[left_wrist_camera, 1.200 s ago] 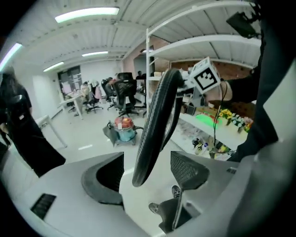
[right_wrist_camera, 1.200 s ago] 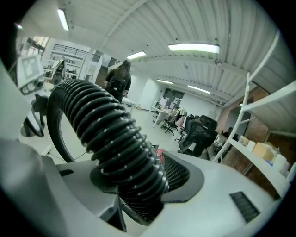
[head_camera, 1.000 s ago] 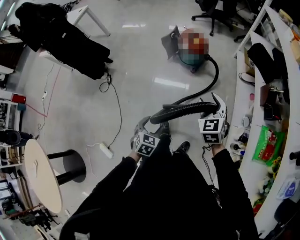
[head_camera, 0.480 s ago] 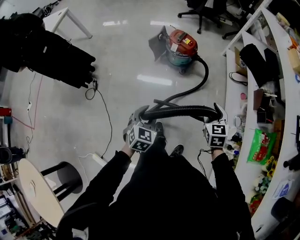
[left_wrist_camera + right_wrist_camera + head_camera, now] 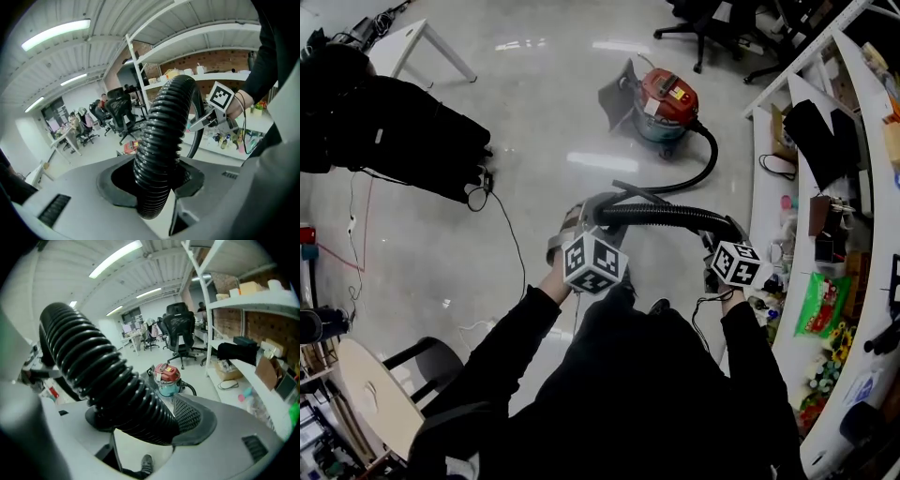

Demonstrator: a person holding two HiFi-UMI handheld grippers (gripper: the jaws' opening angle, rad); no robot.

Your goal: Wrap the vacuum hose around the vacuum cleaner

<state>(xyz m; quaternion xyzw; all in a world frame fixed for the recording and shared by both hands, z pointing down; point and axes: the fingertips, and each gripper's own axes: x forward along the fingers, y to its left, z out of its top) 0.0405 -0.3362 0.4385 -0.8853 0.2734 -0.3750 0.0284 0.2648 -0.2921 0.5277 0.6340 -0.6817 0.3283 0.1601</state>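
Far left: dark cloth [image 5: 403, 122] draped by a white table [image 5: 401, 45], and a loose cable [image 5: 508, 230] lay on the floor [image 5: 553, 122]. Left of centre, the left tongs [image 5: 577, 217] were held above the floor. They were clenched on the vacuum hose [image 5: 666, 215], jaws just having been closing. In the left gripper view the ribbed black hose ran up between both pads, pressed on each side. From there the hose spanned level across to the right tongs [image 5: 732, 232], raised in front of the person. Right tongs were released: jaws just having been opening, with the hose lying across the gap between them, resting on the lower jaw and not squeezed. Past the right tongs the hose curved down and away to the vacuum cleaner [image 5: 666, 101], a red-topped canister standing on the floor, well apart from both hands. Far right: white shelves [image 5: 853, 141] with clutter.
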